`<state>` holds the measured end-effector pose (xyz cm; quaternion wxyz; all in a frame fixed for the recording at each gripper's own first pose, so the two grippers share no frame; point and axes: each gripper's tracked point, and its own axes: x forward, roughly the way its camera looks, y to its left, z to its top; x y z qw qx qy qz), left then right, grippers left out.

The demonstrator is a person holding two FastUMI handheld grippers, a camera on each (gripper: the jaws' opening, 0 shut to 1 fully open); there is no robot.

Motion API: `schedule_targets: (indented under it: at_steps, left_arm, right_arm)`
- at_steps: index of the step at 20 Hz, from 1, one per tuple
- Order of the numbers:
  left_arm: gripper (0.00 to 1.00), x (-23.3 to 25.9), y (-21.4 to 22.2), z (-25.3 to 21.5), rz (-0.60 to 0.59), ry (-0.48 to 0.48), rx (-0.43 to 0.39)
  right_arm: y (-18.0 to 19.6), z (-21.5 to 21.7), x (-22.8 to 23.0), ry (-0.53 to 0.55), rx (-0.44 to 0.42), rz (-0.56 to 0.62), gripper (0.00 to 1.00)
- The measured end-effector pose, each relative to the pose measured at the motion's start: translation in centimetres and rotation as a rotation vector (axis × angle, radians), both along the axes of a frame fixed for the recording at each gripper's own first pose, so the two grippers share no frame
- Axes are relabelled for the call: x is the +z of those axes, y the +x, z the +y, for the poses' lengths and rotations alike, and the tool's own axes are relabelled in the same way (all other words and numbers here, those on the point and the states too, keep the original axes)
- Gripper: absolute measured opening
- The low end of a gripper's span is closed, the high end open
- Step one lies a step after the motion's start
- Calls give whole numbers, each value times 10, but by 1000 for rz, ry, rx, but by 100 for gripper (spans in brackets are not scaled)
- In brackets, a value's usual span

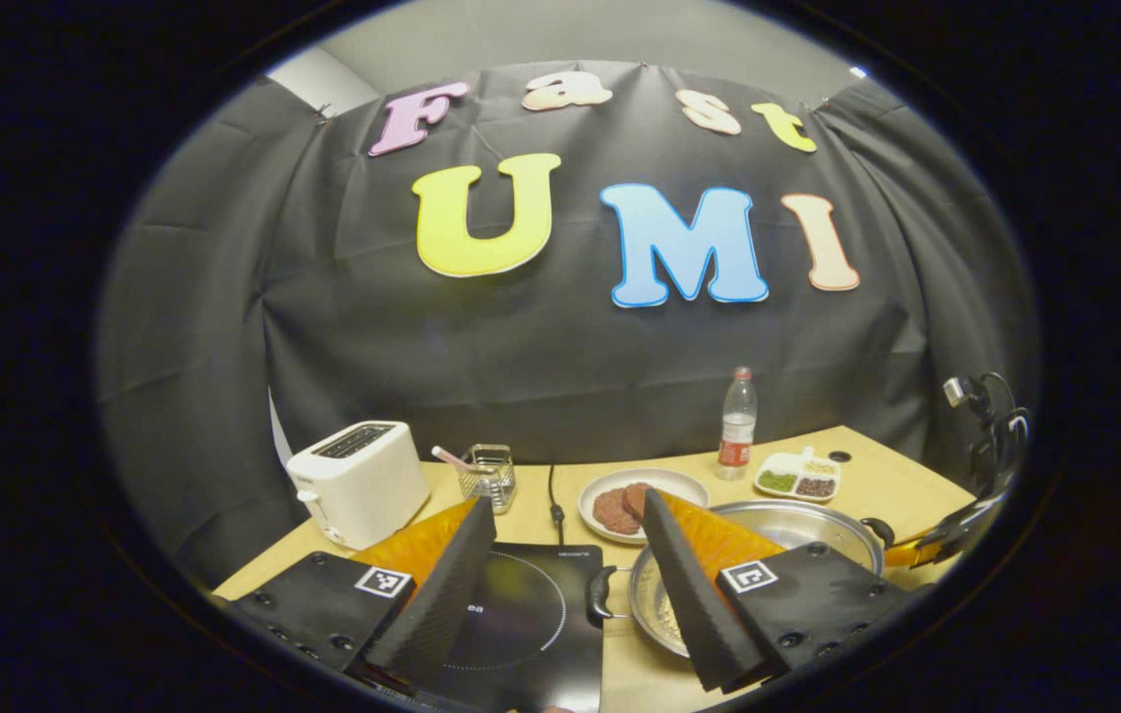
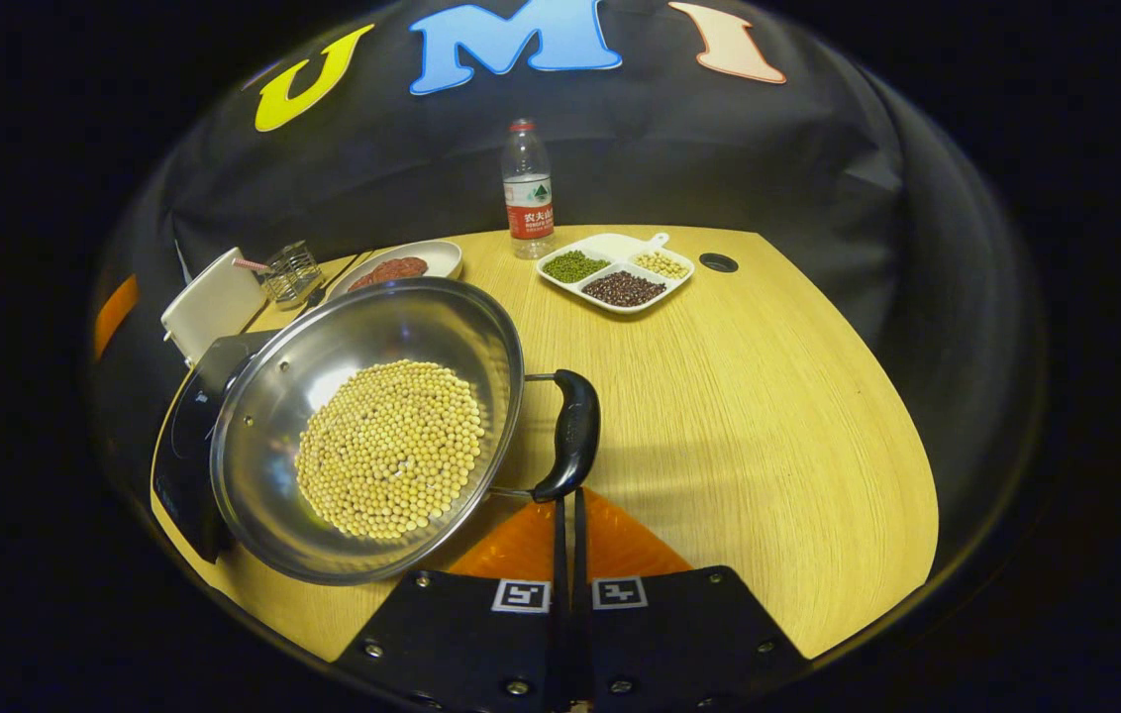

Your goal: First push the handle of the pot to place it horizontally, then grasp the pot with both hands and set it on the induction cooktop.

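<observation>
A steel pot holding soybeans sits on the wooden table, its left side against the black induction cooktop. Its black right handle points toward me. My right gripper is shut, empty, with its tips at the lower end of that handle. In the left gripper view, my left gripper is open above the cooktop. The pot lies behind its right finger, and the pot's left handle sits between the fingers. The right gripper shows at the pot's far side.
A white toaster and a glass holder stand at the back left. A plate of patties, a water bottle and a divided dish of beans sit behind the pot. Bare table spreads to the right.
</observation>
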<state>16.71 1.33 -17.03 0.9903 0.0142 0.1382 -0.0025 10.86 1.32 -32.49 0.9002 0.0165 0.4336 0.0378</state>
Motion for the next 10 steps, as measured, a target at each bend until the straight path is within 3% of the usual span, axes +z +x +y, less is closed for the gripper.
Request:
schedule_targets:
  at_steps: [5, 6, 8, 9, 10]
  left_arm:
    - [100, -30, 5, -6, 57, 13, -34]
    - [100, -37, 7, -8, 71, 13, -44]
    - [100, -51, 13, -11, 102, 12, -66]
    - [100, -58, 14, -13, 118, 8, -77]
    - [100, -65, 16, -15, 136, 6, -87]
  right_arm:
    - [1, -12, 28, -49, -21, -108, 1]
    - [5, -11, 36, -29, -36, -137, 10]
    - [10, -8, 50, 11, -62, -188, 72]
    - [12, -6, 60, 20, -74, -207, 96]
    - [17, -5, 60, 26, -80, -219, 100]
